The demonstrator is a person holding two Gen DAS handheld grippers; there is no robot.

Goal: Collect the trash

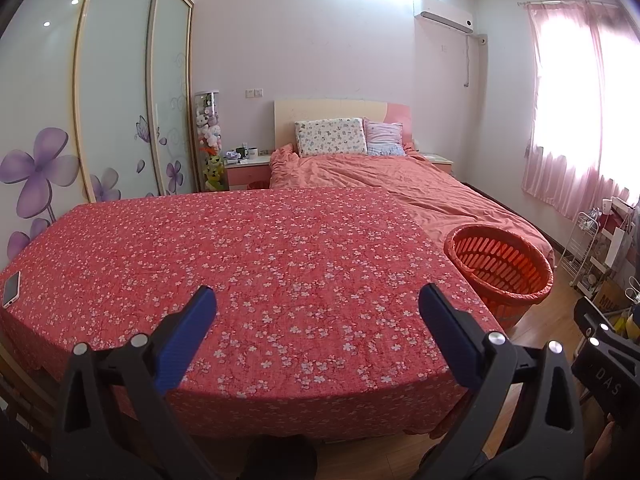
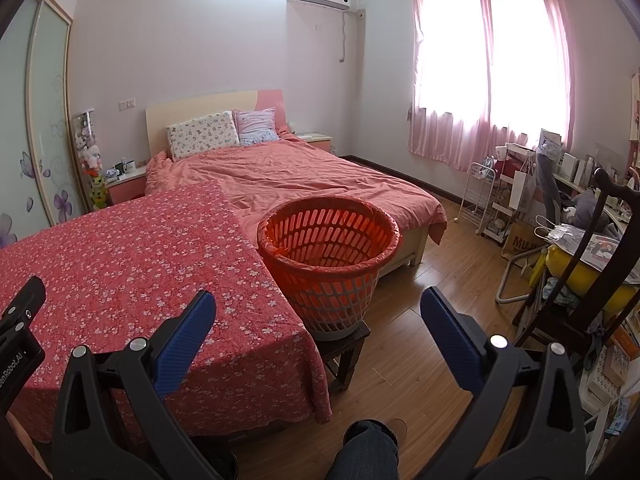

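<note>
No trash is being seen on the red floral-print tablecloth-covered table [image 1: 260, 264]; only a white slab phone [image 1: 11, 289] is lying at its far-left edge. Left gripper [image 1: 318, 304] and right gripper [image 2: 318, 306] are both being held spread wide, nothing between the blue pads. The orange slotted plastic basket [image 2: 328, 248] with its thin liner is standing on a dark wooden stool [image 2: 344, 354] just right of the table. Basket is being judged light, stiff, tippable; rim is the place to be gripped.
</note>
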